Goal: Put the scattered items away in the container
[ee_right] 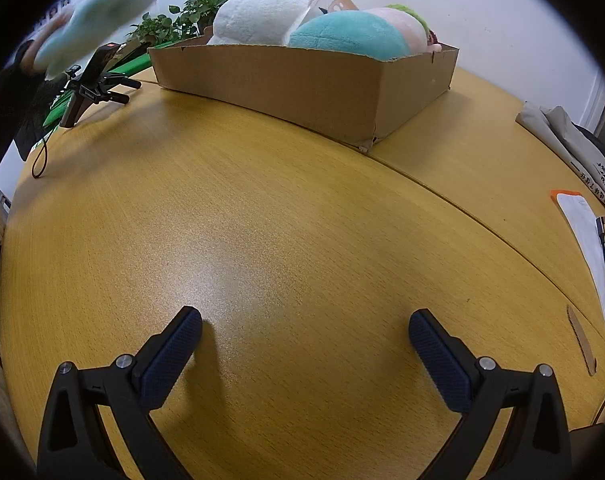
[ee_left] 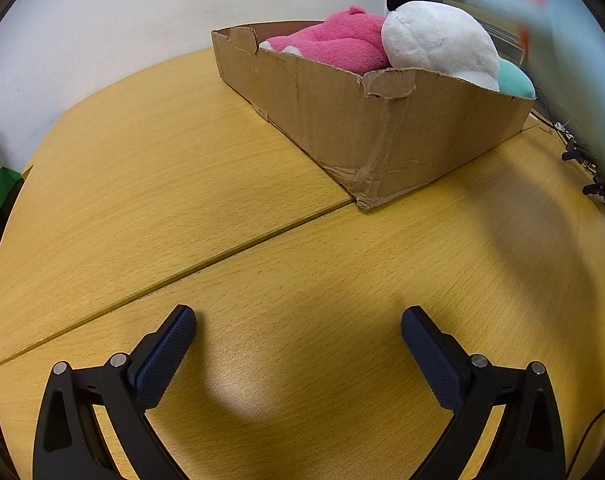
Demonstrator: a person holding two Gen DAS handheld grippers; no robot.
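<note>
Although both tools hang low over the wooden table (ee_right: 286,216), neither has anything between its fingers: the left gripper (ee_left: 298,322) stands released with bare tabletop showing between its blue pads, and the right gripper (ee_right: 304,324) is spread just as wide, equally empty. The cardboard box (ee_left: 382,128) sits toward the far side of the table from both of them, well apart from either tool, and it looks well filled. From the left wrist view, a pink plush toy (ee_left: 338,42) lies inside it against a white plush with a black ear (ee_left: 434,38), and a teal plush (ee_left: 514,80) peeks over the rim at the box's right end. From the right wrist view, the teal plush bulges above the near wall of the box, with a pale pink and green plush (ee_right: 402,20) behind it and what seems to be a clear phone case (ee_right: 334,0) propped between the toys. In front of the box the wood is bare in both views. Off to the box's right, near the table edge, lie a white packet with an orange edge (ee_right: 582,232) and a folded grey cloth bag (ee_right: 570,140); a small tripod stand (ee_right: 90,88) stands to the box's left. I'd judge the tidying nearly or wholly done, unless those edge items count as scattered. A blurred pale shape sits at the frame edge in each view; I cannot tell what it is.
</note>
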